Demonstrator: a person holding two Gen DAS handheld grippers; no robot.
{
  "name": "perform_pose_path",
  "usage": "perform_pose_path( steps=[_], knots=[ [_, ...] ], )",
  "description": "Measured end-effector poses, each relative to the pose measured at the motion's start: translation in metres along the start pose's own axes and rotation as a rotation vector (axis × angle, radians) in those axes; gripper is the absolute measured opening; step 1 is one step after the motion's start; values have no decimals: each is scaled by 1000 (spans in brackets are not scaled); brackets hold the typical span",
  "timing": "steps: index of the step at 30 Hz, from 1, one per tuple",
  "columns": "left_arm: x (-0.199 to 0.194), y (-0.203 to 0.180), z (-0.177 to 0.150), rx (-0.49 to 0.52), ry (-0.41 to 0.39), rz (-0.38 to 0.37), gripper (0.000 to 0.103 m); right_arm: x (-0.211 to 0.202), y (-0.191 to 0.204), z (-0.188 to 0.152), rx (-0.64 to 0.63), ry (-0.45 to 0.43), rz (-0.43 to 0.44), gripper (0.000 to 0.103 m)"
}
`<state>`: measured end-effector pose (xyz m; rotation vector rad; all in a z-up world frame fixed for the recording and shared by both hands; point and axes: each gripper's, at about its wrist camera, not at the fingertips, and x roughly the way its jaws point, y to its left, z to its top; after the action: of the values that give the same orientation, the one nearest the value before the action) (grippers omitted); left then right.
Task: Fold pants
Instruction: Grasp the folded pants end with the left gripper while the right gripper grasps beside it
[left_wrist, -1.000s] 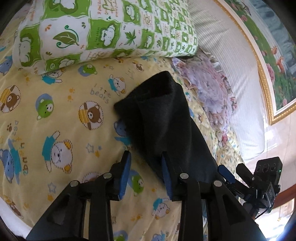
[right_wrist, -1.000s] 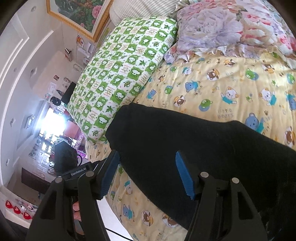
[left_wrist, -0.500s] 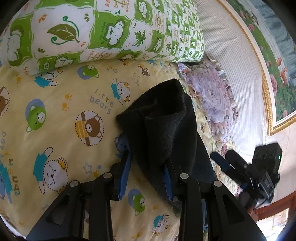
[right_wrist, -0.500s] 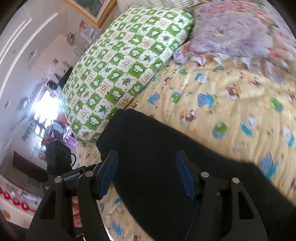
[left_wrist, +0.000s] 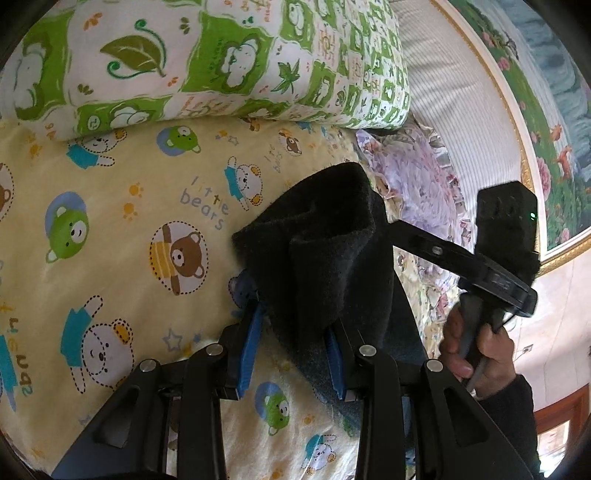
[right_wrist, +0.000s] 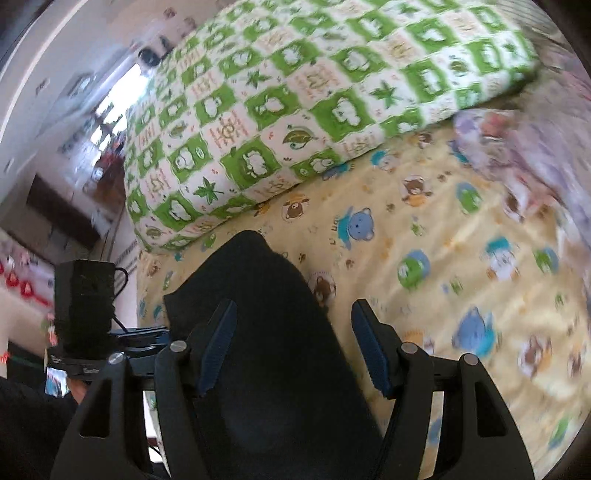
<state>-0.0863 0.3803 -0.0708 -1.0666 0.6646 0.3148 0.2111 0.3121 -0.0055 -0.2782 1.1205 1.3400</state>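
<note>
The black pants (left_wrist: 325, 266) are lying bunched on the yellow bear-print bedsheet (left_wrist: 122, 258), with their folded end rising in a soft hump just short of the green-and-white checked pillow (left_wrist: 229, 62). The left gripper (left_wrist: 293, 347) is straddling the near part of that hump; its blue-padded fingers (left_wrist: 251, 343) are sitting on either side of the thick cloth, touching it, though whether they are truly squeezing it or only resting against it is not something I can tell. In the right wrist view, the right gripper (right_wrist: 293, 347) is hovering over the pants (right_wrist: 266, 332) with its tongs spread wide; the dark fabric is filling the gap between them and running under the camera, while the right finger is standing over bare sheet (right_wrist: 461, 258) beside the cloth. The pillow (right_wrist: 295, 103) is lying just beyond the pants' far end. From the left wrist view, the right gripper (left_wrist: 397, 230) is reaching in from the right, its fingertips hidden behind the cloth, and a hand (left_wrist: 476, 347) is gripping its handle. A purple floral cushion (left_wrist: 417, 184) is lying past the pants, next to the pillow.
</note>
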Motion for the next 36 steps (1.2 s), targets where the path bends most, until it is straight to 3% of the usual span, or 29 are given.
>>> perform_pose_path(
  steps=[3, 7, 11, 12, 14, 18, 29, 36],
  knots=[
    [1, 0, 1, 1, -5, 3, 34, 14, 2, 6, -61, 27, -23, 66],
    [5, 1, 4, -16, -17, 0, 33, 33, 2, 10, -81, 71, 16, 66],
    [11, -3, 8, 1, -30, 19, 31, 45, 2, 11, -92, 69, -6, 64],
    [12, -4, 8, 3, -34, 24, 29, 47, 2, 11, -86, 64, -2, 61],
    [13, -7, 8, 18, -40, 38, 26, 48, 3, 10, -75, 64, 17, 41],
    [12, -11, 6, 43, -38, 28, 14, 47, 12, 7, -71, 41, 27, 32],
    [-11, -40, 2, 78, -62, -17, 14, -7, 16, -10, 13, -91, 100, 25],
    [-26, -79, -7, 168, -86, -50, 14, -50, 18, -23, 65, -175, 115, 25]
  ],
)
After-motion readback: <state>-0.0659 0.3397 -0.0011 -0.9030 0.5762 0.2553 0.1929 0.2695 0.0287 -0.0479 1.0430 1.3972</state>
